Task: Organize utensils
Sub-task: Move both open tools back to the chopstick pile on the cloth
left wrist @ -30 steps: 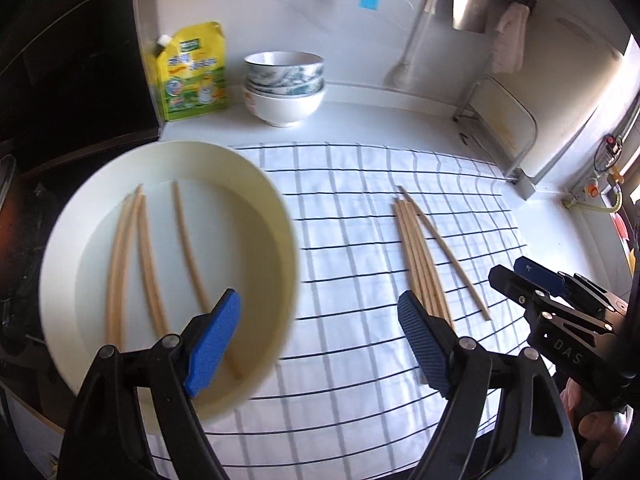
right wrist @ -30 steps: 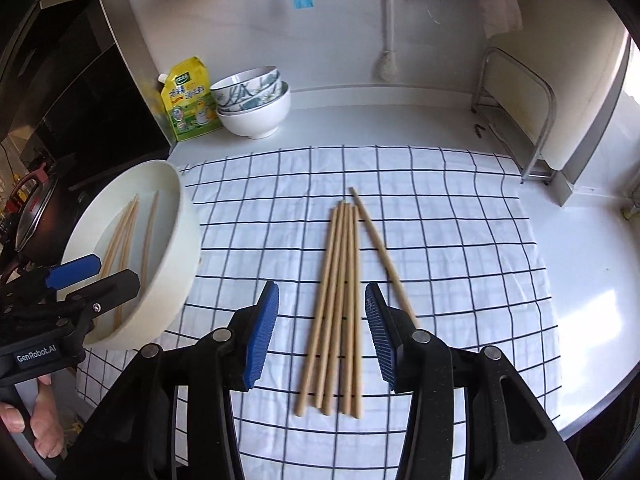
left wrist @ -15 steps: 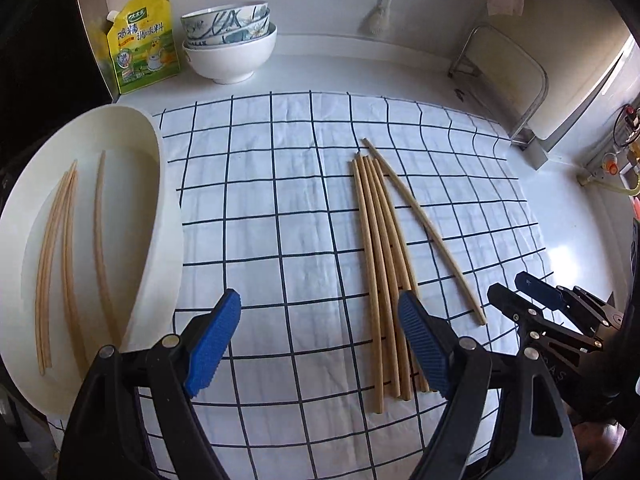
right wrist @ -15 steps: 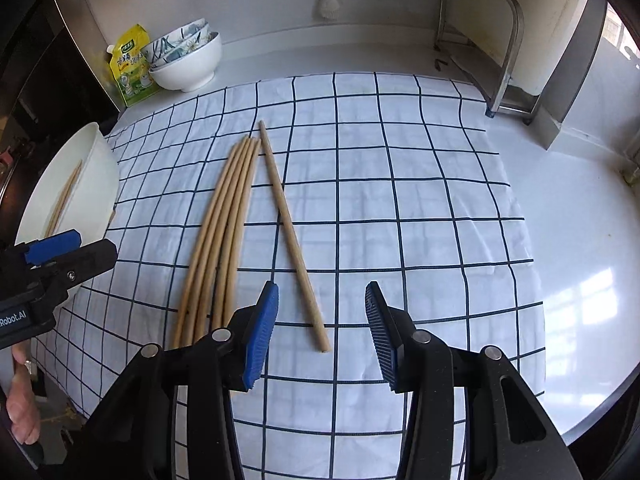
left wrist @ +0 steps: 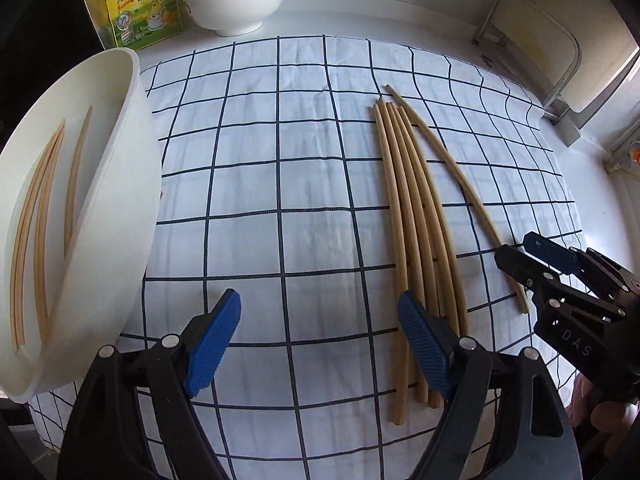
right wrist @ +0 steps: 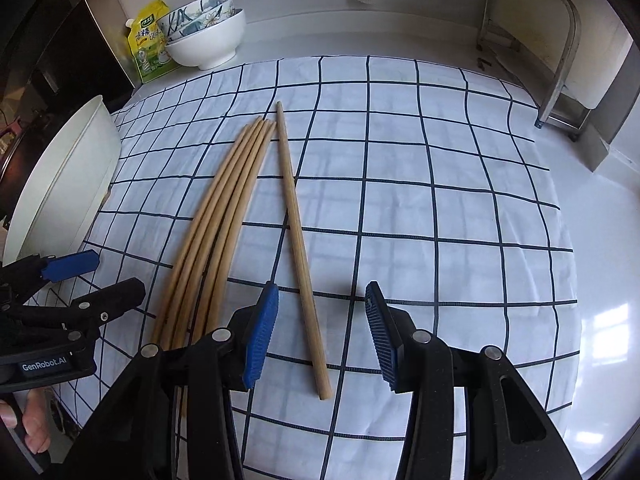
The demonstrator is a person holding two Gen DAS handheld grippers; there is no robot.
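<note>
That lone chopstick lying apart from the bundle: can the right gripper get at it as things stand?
Probably yes. The lone chopstick lies flat on the checked cloth, apart from the bundle, and its near end sits between the open fingers of the right gripper. Nothing lies over it; the left gripper is off beside the bundle.

You can read "GenRobot.AI" in white on the black body of the left gripper [right wrist: 72,276], down at the lower left of your right wrist view. Over on the left wrist view, the letters "DAS" show faintly on the black frame of the right gripper [left wrist: 524,254]. Up by the wall, the yellow-green seasoning pouch [left wrist: 142,12] carries large Chinese characters, "鸡精调味料", with a small green brand patch above them too small for you to make out, and the same pouch [right wrist: 150,46] in the right wrist view shows that print only partly, too small to read.
</note>
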